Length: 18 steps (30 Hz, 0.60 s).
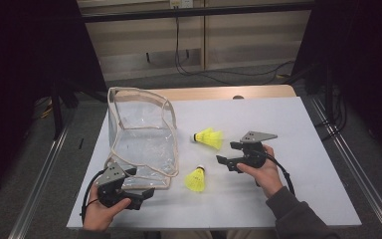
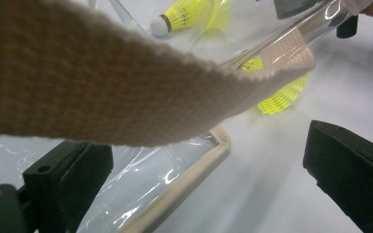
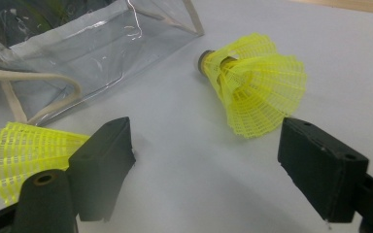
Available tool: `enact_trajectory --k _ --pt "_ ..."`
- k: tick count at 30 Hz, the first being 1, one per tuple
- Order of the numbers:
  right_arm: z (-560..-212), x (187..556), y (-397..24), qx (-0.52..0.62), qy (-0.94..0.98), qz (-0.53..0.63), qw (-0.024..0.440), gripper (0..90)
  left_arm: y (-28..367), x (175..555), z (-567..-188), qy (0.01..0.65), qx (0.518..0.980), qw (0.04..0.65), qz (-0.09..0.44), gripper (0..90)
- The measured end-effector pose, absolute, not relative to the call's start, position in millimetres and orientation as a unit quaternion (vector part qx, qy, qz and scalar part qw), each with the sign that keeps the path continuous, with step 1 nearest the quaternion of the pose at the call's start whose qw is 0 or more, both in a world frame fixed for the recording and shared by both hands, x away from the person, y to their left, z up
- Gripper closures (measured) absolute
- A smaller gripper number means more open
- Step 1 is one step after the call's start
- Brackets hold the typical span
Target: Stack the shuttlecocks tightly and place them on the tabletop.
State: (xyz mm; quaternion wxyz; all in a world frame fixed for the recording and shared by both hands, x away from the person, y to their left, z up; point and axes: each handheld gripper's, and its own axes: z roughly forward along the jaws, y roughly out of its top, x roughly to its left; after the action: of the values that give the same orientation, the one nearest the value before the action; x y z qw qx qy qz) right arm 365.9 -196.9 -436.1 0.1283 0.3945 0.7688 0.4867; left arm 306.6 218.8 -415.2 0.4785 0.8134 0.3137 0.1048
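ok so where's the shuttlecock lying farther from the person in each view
High view: farther shuttlecock, mid-table, right of the clear bag.
Left gripper view: top centre, seen through the bag's clear wall.
Right gripper view: upper right, lying ahead between the open jaws.
Shared landmark: the bag's beige trim.
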Motion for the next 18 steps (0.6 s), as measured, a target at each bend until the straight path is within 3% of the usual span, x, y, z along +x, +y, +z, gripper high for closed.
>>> enact_trajectory --k 18 --pt "-433.3 358.1 -197.9 0.384 0.772 0.489 0.129 16.6 218.6 306.5 -415.3 0.314 0.813 0.478 0.106 3.9"
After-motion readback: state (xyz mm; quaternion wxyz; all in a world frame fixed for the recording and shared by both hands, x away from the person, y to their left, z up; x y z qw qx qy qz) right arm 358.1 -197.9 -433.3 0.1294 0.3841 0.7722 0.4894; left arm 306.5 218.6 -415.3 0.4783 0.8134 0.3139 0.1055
